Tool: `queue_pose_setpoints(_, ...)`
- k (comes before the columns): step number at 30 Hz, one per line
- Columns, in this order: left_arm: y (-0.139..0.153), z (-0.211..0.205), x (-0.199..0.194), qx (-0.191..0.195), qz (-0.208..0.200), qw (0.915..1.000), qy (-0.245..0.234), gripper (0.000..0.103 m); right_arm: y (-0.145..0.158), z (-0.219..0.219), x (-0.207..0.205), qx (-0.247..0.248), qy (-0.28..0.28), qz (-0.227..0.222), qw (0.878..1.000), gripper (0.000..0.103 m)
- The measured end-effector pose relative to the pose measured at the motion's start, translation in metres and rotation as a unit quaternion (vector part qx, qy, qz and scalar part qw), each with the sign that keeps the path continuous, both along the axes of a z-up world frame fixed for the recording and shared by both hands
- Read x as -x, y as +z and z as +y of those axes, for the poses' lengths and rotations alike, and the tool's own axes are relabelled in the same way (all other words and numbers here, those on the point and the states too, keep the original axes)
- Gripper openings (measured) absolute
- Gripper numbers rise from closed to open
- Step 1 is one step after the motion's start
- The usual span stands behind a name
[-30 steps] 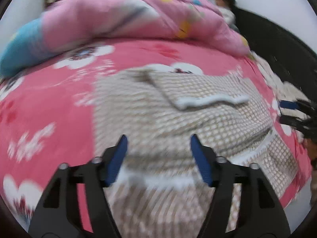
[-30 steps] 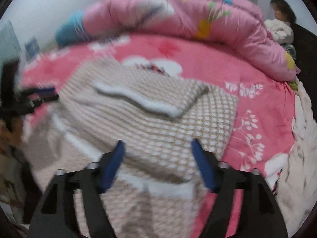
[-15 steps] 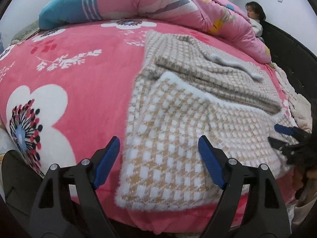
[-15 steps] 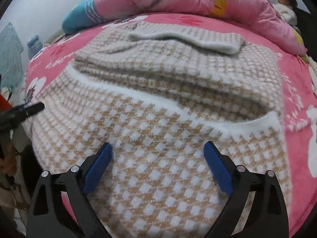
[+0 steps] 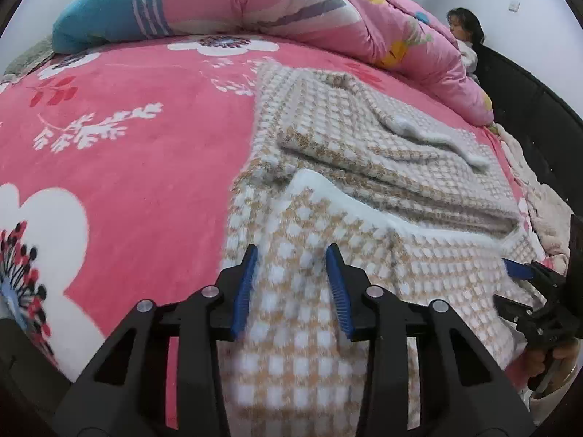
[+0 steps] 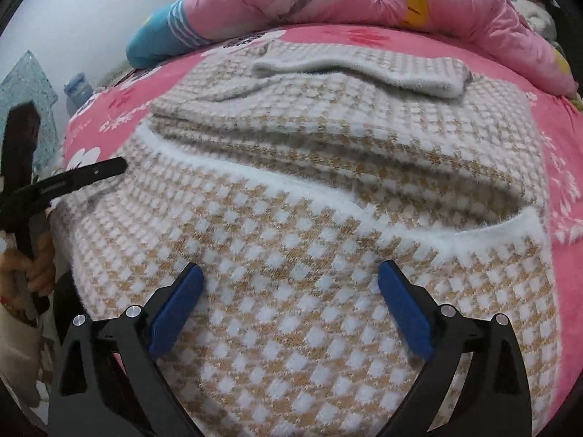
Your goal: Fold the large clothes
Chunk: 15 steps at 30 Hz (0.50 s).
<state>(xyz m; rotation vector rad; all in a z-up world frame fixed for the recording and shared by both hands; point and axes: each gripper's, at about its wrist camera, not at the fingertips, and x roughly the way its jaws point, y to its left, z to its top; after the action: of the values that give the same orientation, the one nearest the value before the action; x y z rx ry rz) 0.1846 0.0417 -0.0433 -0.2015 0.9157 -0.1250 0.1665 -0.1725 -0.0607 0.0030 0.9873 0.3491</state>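
Checked sweater spread on pink flowered bed, far part folded over, near hem hanging off near edge. Left gripper at near left of hem, fingers just been closing, knit bunched between them, contact blurred, firm pinch not clear. Right gripper over near hem, fingers spread wide, just been opening, pads off the knit. Pink quilt heaped at far side.

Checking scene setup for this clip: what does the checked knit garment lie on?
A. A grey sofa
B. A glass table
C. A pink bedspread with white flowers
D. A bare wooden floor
C: the checked knit garment is spread over the pink bedspread printed with white flowers.
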Motion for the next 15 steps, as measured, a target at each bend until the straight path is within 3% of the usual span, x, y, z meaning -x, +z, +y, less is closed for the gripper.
queue_pose_setpoints(7,0.003,0.0,-0.011,0.041,0.008,0.9987,-0.029,0.036,-0.006,-0.006,-0.003,-0.005,0.002,0.001,1.0,0.094)
queue_pose_setpoints(11,-0.006,-0.003,-0.024,0.029,0.039,0.9985,-0.027,0.039,-0.007,-0.005,-0.003,-0.005,0.005,0.001,1.0,0.095)
queue_pose_setpoints(15,-0.004,-0.012,-0.024,0.006,0.043,0.9989,-0.019,0.039,-0.006,-0.006,-0.003,-0.006,0.004,0.0,1.0,0.095)
